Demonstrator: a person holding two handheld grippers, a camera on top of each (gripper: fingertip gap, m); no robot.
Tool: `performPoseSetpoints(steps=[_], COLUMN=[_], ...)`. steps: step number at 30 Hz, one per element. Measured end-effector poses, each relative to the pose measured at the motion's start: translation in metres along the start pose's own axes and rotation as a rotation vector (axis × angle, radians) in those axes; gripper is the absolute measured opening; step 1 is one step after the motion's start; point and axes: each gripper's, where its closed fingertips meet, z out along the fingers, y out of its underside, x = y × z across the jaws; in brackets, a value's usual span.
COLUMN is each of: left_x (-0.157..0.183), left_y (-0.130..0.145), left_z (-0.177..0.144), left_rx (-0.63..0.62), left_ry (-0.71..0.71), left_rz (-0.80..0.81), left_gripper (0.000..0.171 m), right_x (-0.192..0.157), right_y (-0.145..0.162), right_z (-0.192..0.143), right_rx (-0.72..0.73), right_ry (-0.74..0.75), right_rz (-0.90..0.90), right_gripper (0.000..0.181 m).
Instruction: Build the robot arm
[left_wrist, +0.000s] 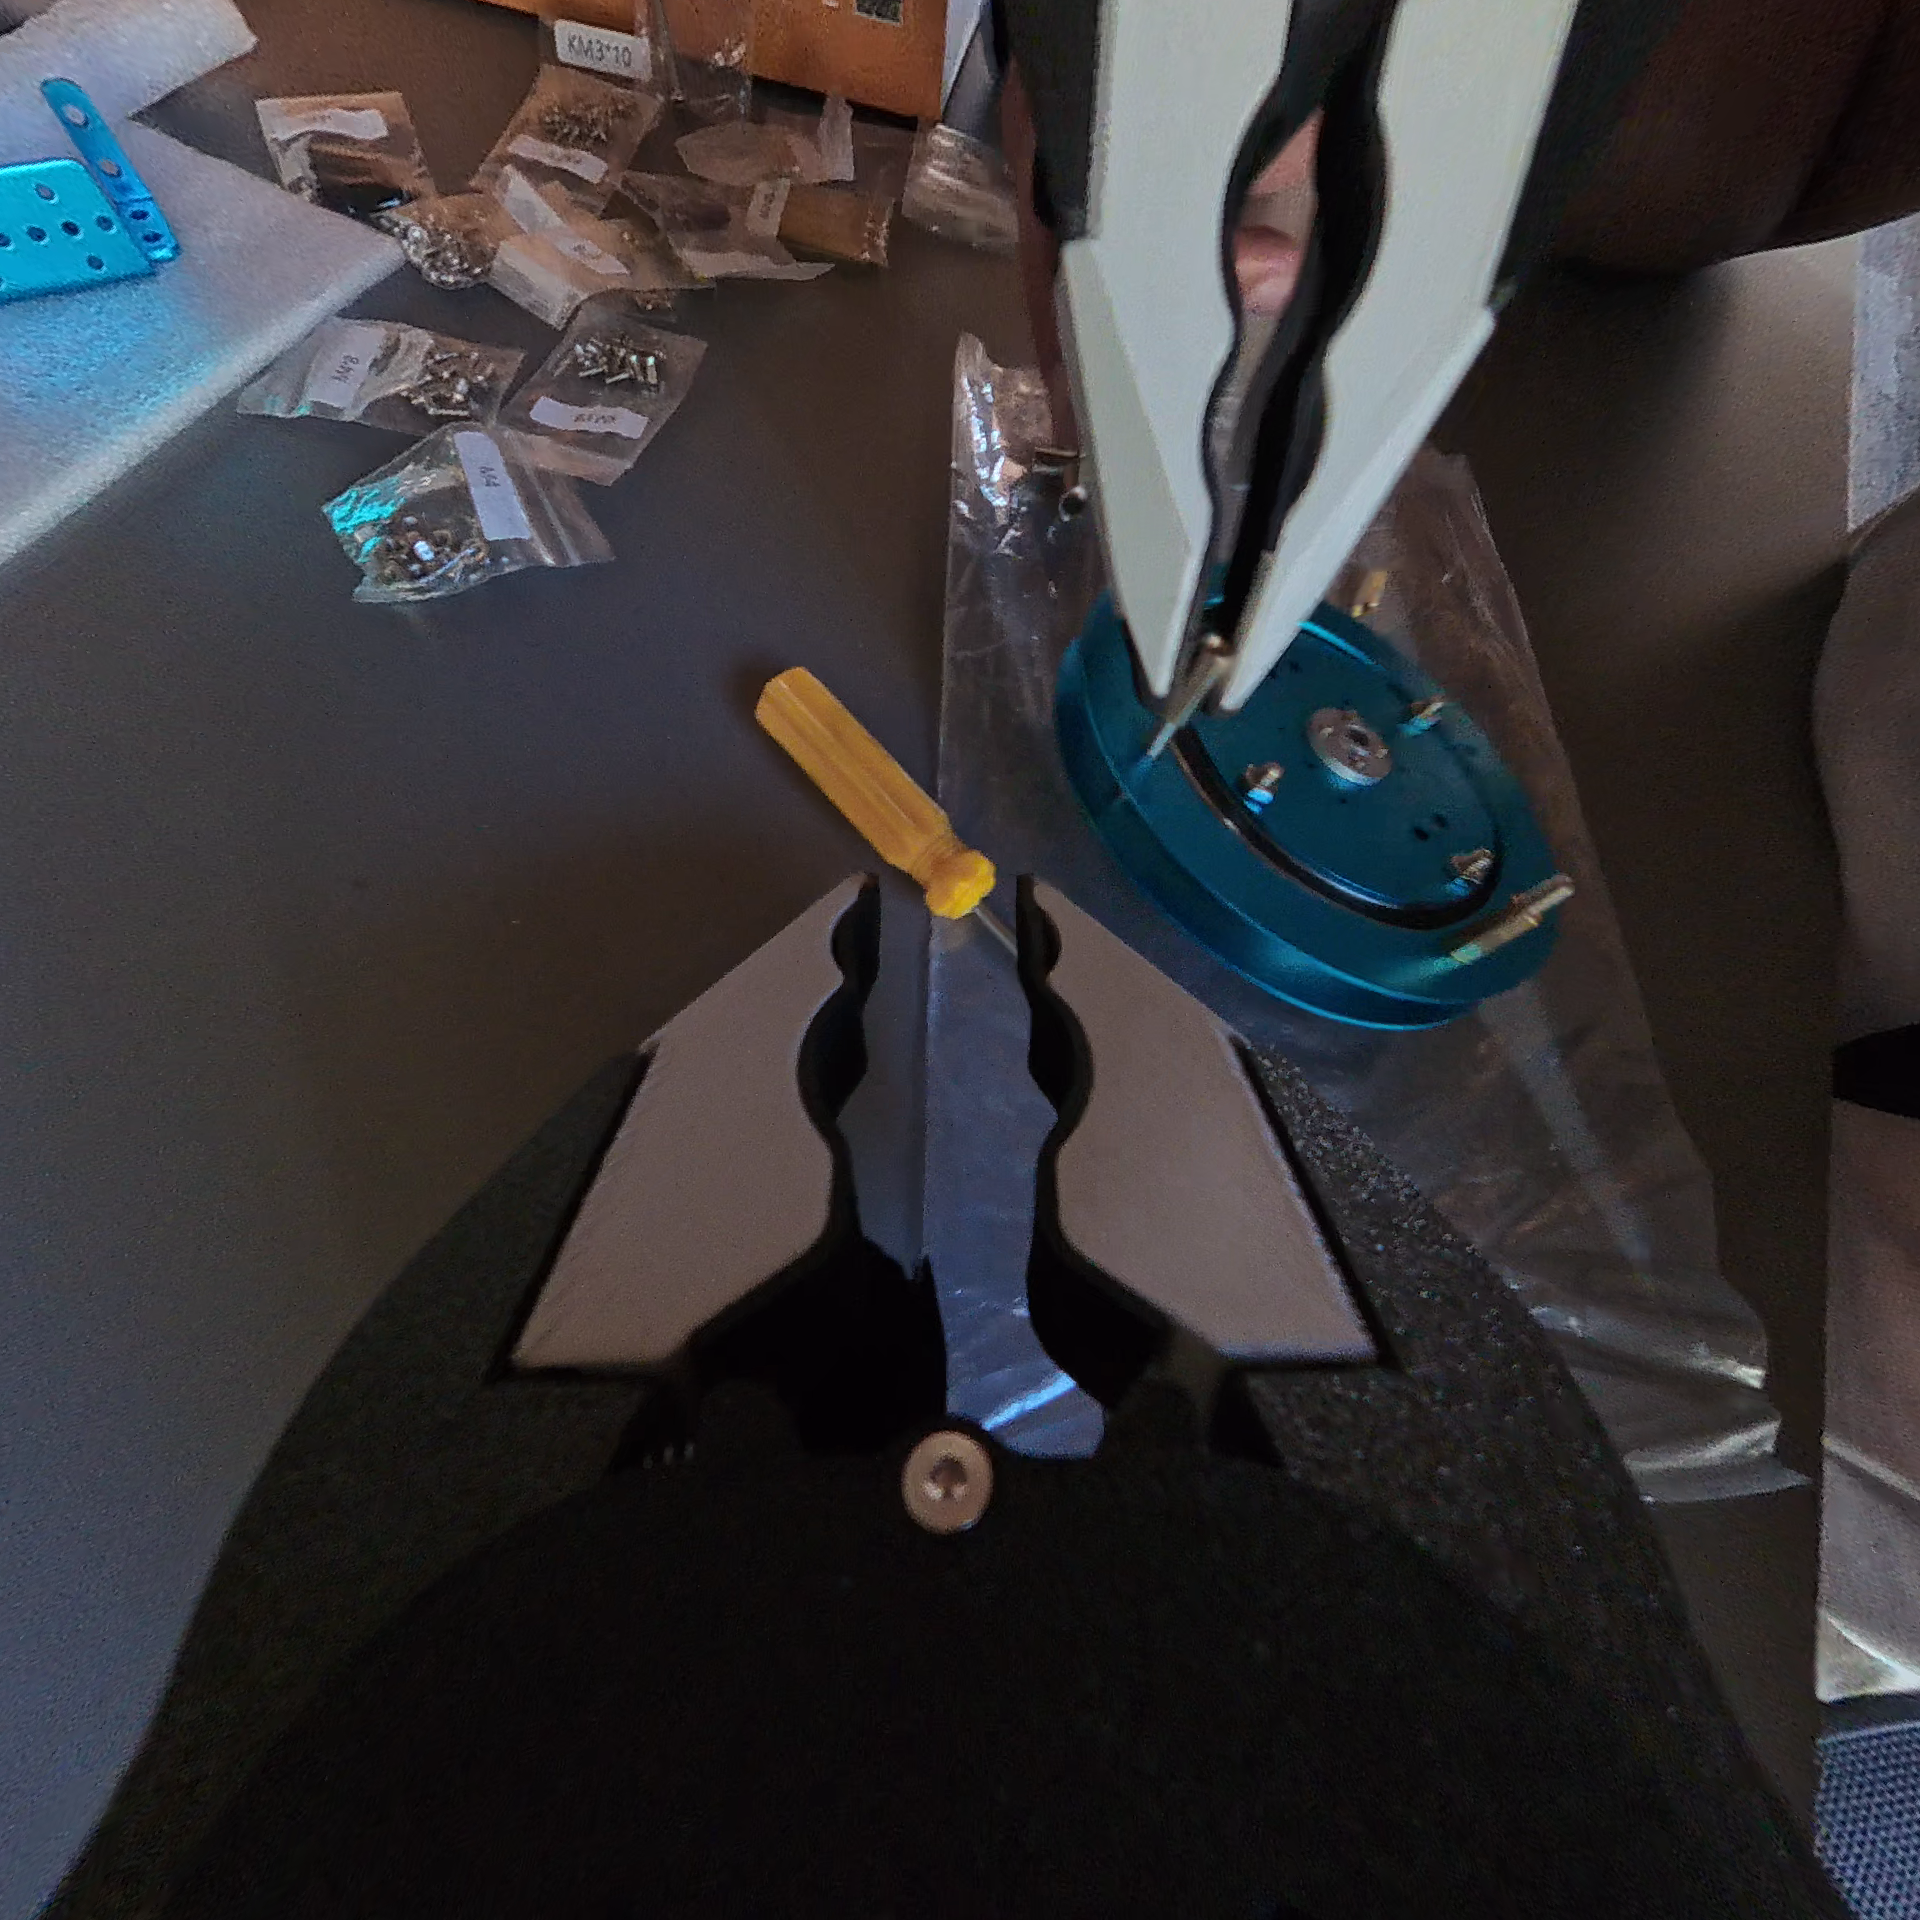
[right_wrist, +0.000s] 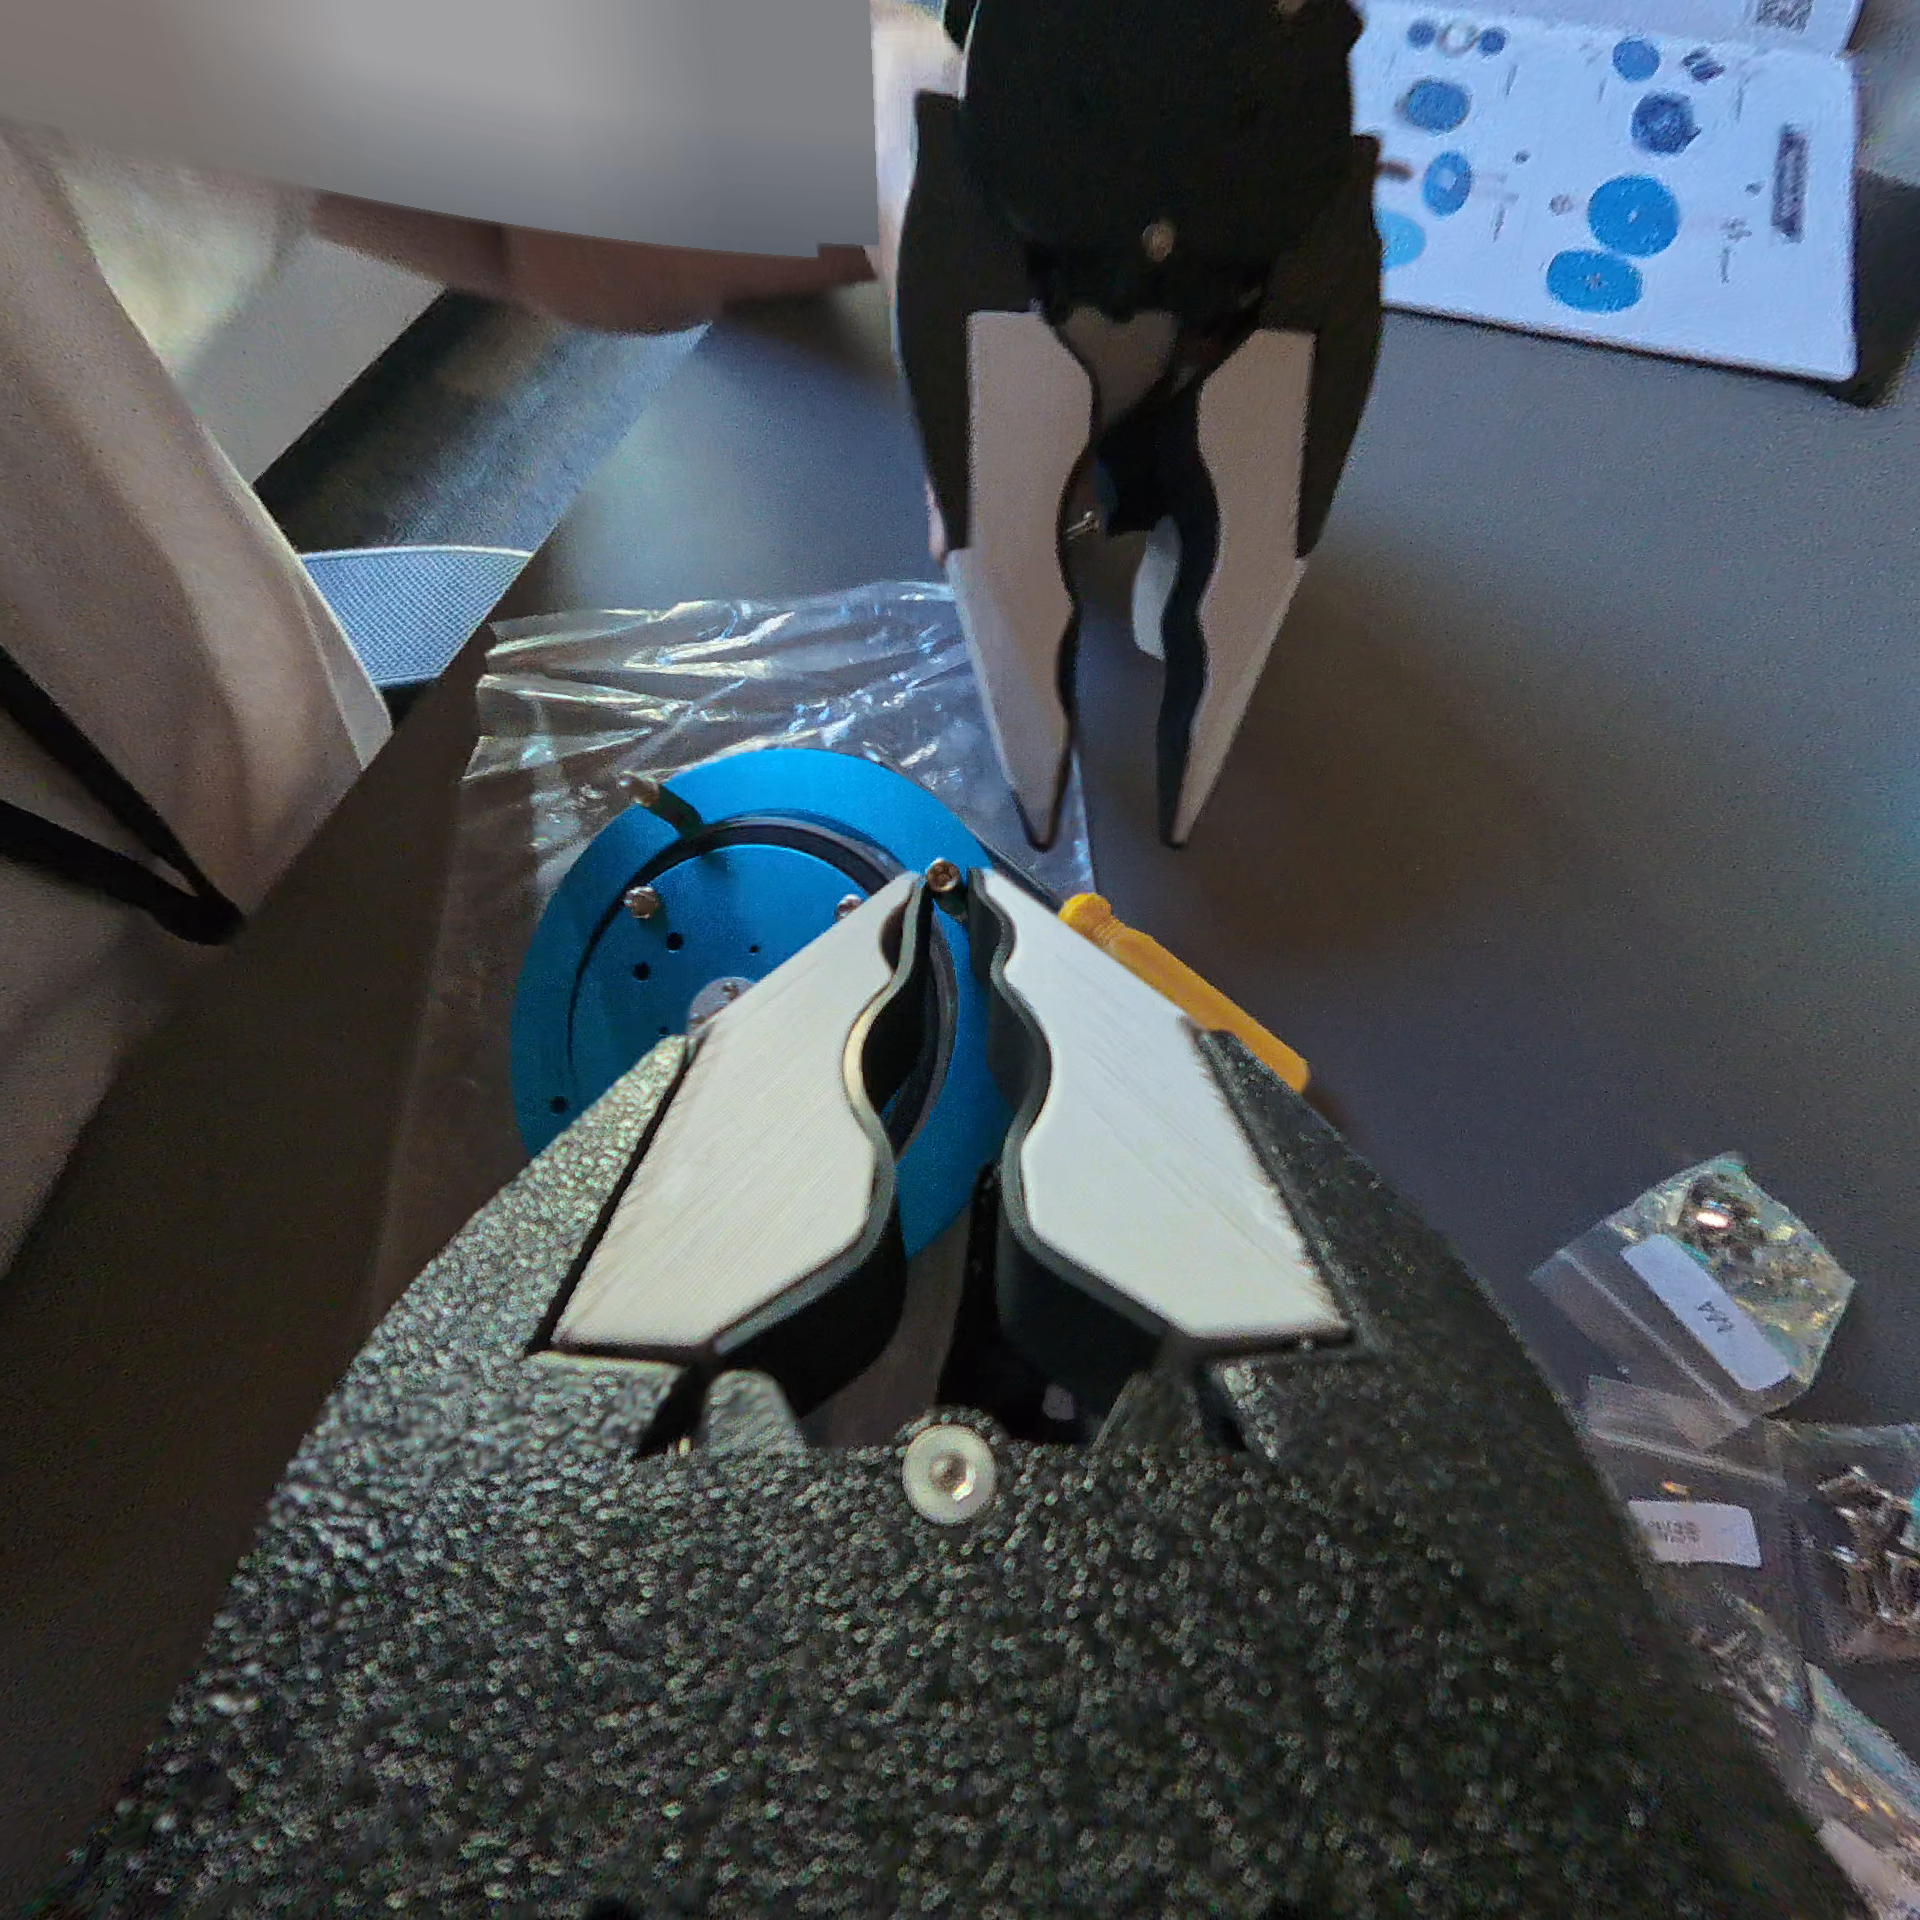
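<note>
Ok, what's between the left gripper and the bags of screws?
A yellow screwdriver, just past the left gripper tips; the left wrist view shows it.

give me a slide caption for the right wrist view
Right gripper pinching a screw over the blue disc, left gripper open beyond it near a yellow screwdriver.
</note>
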Motion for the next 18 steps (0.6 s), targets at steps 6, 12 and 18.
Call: performPoseSetpoints(steps=[6, 12, 18], left_x=[0.031, 0.056, 0.067], left_y=[-0.012, -0.031, -0.038], left_z=[-0.002, -0.008, -0.005], left_rx=[0.065, 0.182, 0.198], left_ry=[0.135, 0.234, 0.279], left_rz=[0.069, 0.112, 0.109], left_gripper=[0.025, 0.021, 0.018], right_x=[-0.009, -0.025, -0.022], right_y=[-0.020, -0.035, -0.032], right_z=[-0.023, -0.030, -0.033], right_rx=[0.204, 0.276, 0.289], right_ry=[-0.031, -0.107, -0.122], right_rz=[-0.041, -0.080, -0.062], right_gripper=[0.006, 0.005, 0.004])
